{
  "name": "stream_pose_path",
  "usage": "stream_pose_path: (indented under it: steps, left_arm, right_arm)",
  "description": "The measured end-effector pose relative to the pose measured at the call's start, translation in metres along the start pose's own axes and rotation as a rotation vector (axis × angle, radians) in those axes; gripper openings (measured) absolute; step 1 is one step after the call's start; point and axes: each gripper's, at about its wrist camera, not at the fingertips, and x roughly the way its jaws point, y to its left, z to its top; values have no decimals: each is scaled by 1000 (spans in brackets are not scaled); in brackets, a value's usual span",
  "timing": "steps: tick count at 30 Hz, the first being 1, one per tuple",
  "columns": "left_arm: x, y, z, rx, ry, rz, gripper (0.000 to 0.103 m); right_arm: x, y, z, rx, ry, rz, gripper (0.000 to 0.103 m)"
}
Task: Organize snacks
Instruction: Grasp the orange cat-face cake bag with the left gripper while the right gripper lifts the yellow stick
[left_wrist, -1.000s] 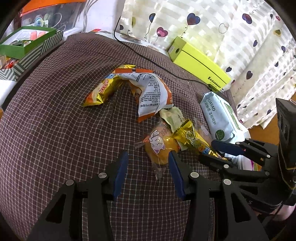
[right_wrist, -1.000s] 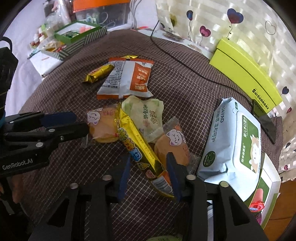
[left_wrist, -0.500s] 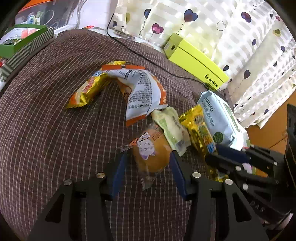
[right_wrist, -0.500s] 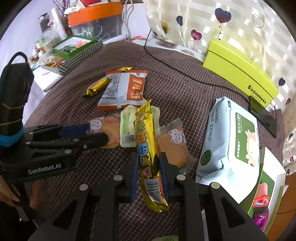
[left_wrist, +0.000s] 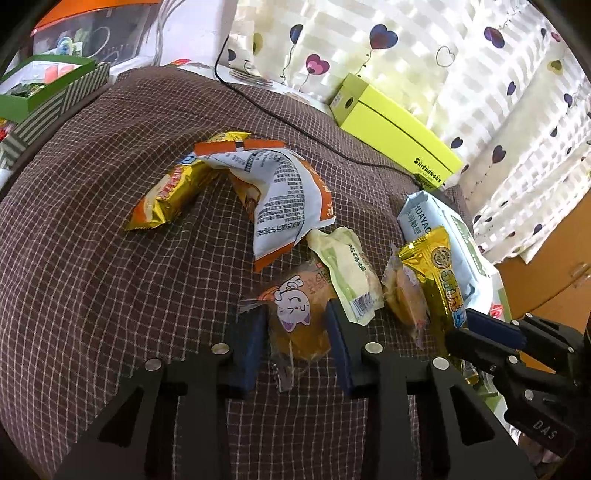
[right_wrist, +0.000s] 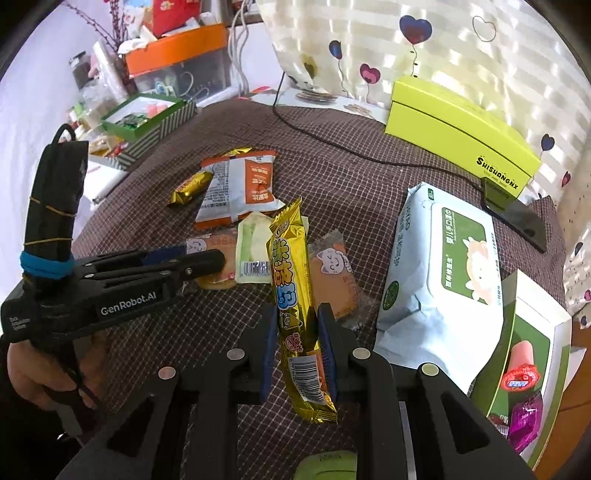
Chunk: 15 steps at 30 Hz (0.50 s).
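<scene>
On the brown checked cloth (left_wrist: 110, 258), an orange cake in a cat-print wrapper (left_wrist: 299, 325) lies between the blue pads of my left gripper (left_wrist: 295, 343). The jaws are closing and both pads touch the pack's sides. In the right wrist view the left gripper (right_wrist: 201, 258) reaches in from the left over that cake. My right gripper (right_wrist: 295, 332) is shut on a long gold snack bar (right_wrist: 291, 280) and holds it above the cloth. The right gripper (left_wrist: 476, 332) and gold bar (left_wrist: 439, 280) also show in the left wrist view. A second cat-print cake (right_wrist: 332, 277) and a pale green pack (right_wrist: 251, 243) lie beside them.
An orange-and-white packet (right_wrist: 240, 184) and a small gold bar (right_wrist: 190, 188) lie farther back. A blue wet-wipes pack (right_wrist: 443, 258) and a green-white box (right_wrist: 535, 350) fill the right side. A lime box (right_wrist: 461, 129), a phone (right_wrist: 517, 218), a black cable (right_wrist: 332, 144) and a green striped box (right_wrist: 147, 114) line the far edge.
My right gripper shut on the gold bar and lifted it off the pile. My left gripper moved forward around the cat-print cake and narrowed onto it.
</scene>
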Motion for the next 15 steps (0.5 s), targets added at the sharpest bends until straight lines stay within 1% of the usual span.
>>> stream_pose_path:
  steps: [4, 6, 15]
  left_arm:
    - [-13, 1, -3, -3, -25, 6, 25]
    - [-21, 1, -5, 2, -36, 6, 23]
    - [-49, -3, -13, 20, -70, 14, 20]
  right_arm:
    - [-6, 0, -1, 7, -16, 8, 21]
    - [-9, 1, -2, 10, -24, 12, 21]
    - [-29, 4, -8, 14, -56, 23, 21]
